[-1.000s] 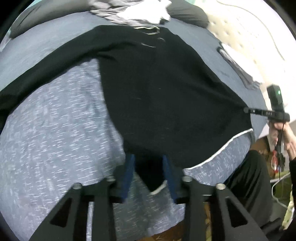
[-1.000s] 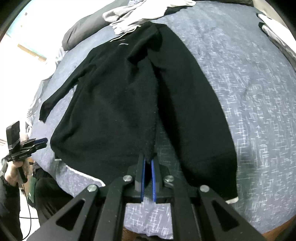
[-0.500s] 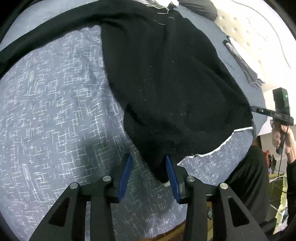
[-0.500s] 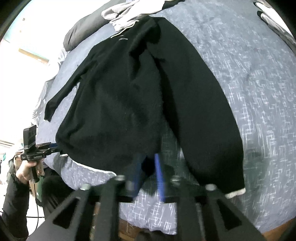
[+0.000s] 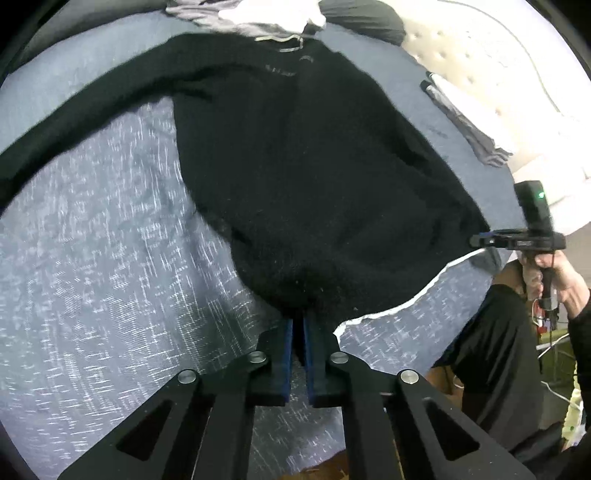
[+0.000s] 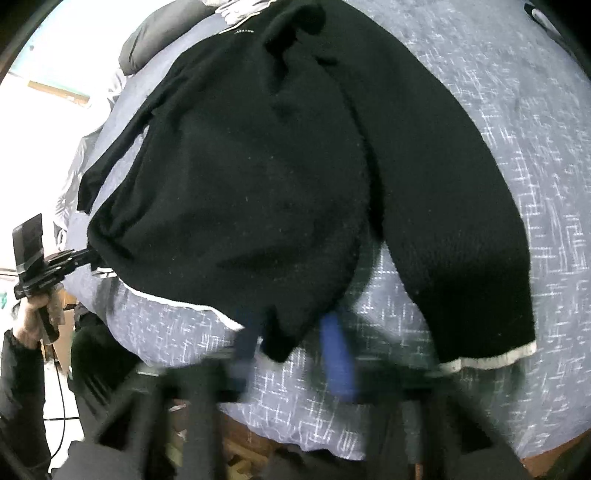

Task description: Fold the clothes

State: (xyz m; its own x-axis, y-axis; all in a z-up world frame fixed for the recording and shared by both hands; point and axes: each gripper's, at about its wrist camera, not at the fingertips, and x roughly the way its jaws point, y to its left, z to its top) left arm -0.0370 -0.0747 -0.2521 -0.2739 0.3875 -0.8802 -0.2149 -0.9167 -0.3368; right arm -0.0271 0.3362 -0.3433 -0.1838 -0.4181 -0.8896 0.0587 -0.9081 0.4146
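A black long-sleeved sweater (image 5: 314,166) with a white hem lies spread on a blue-grey patterned bed; it also shows in the right wrist view (image 6: 258,166). My left gripper (image 5: 298,332) is shut on the sweater's lower hem corner. It also shows at the left edge of the right wrist view (image 6: 70,258), pinching that corner. My right gripper (image 6: 295,332) is open, its blue pads on either side of the other hem corner; the view is blurred. It appears at the right of the left wrist view (image 5: 480,240). The right sleeve (image 6: 461,221) lies alongside the body.
A pile of grey and white clothes (image 5: 258,18) and a dark pillow (image 5: 362,22) lie at the head of the bed. Folded garments (image 5: 465,118) lie by the cream tufted headboard (image 5: 480,66). The bed's near edge runs just below both grippers.
My left gripper closed on the hem corner. My right gripper opened from shut and let go of the other corner. The sweater's lower part has been drawn nearer the bed's edge.
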